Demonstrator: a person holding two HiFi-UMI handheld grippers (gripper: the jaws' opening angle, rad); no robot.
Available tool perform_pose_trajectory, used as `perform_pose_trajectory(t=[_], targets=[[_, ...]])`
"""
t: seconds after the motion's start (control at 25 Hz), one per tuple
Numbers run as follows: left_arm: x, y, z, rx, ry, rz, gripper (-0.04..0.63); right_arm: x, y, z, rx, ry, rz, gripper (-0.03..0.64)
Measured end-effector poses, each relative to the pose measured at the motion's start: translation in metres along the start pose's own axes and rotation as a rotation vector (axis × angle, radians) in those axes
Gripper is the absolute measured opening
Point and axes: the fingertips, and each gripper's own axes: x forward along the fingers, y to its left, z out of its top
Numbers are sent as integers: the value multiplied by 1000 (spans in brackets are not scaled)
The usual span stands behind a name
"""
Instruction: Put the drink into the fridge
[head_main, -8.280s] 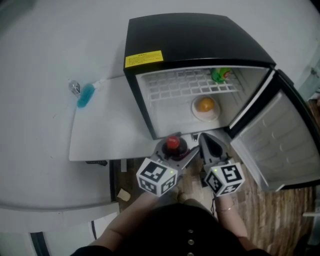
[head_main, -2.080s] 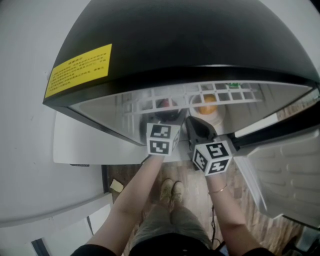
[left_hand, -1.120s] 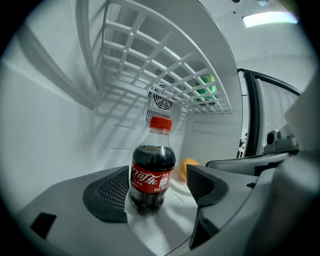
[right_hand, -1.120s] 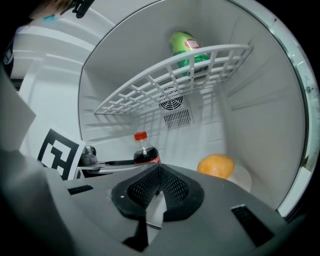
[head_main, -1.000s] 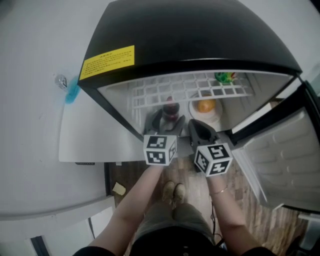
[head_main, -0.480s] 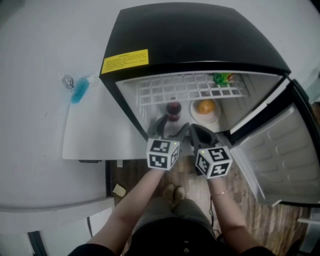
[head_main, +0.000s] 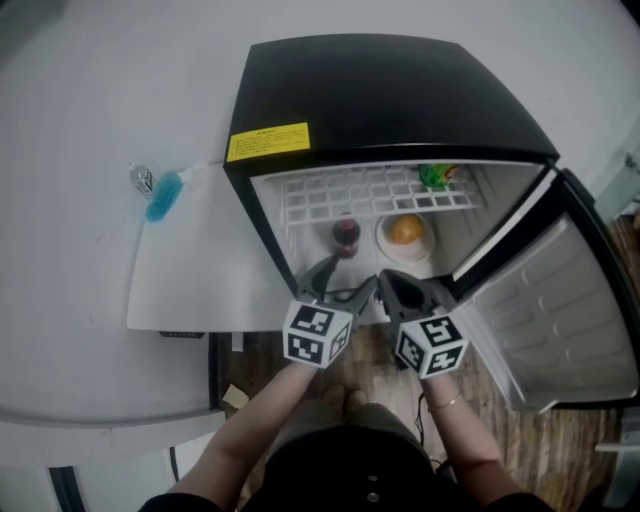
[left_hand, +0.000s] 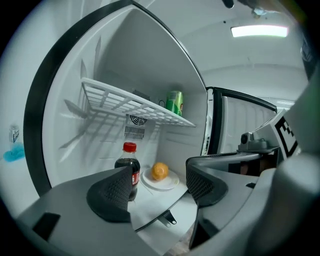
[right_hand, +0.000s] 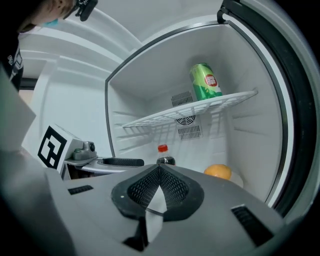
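Note:
The drink, a dark cola bottle with a red cap (head_main: 346, 232), stands upright on the fridge floor (head_main: 330, 262), left of an orange on a white plate (head_main: 406, 230). My left gripper (head_main: 342, 281) hangs open just outside the fridge's front edge, apart from the bottle. In the left gripper view the bottle (left_hand: 129, 167) shows past the left jaw, with nothing between the jaws of the left gripper (left_hand: 157, 186). My right gripper (head_main: 393, 284) is shut and empty beside it. The right gripper view shows that gripper (right_hand: 157, 187) closed, with the bottle (right_hand: 164, 158) beyond.
The black fridge (head_main: 380, 100) has its door (head_main: 560, 300) swung open to the right. A green can (head_main: 437, 176) rests on the wire shelf (head_main: 350, 190). A blue object (head_main: 165, 193) lies on the white surface to the left. Wooden floor (head_main: 500, 430) lies below.
My left gripper has let go of the bottle and drawn back out of the fridge, as has the right one. The bottle stays standing inside. The head view has pulled back.

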Motion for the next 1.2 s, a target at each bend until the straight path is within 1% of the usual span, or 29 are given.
perform_pose_trajectory(t=[0.24,0.44,0.64,0.68,0.8,0.84,1.0,1.2], targets=[[-14,-17,9,67,0,-64,345,-16,7,11,1,-27,27,9],[-25,-25,25,47,-53,-79,341,-25,14,26,28,-80,33,8],[-32,-31,34,64,-86,-96,316,-33,16,37,51,-130,20,8],[-34,-31,35,65,-90,-96,300,-33,16,40,54,-137,19,8],[-41,-34,38,67,-108,-90,196,-35,17,46,59,-155,21,8],[-43,-34,38,70,-115,-82,176,-36,17,47,60,-161,22,8],[-51,-32,35,73,-115,-63,124,-40,20,53,60,-180,27,8],[-52,-31,32,65,-124,-43,59,-40,24,48,64,-173,29,8]])
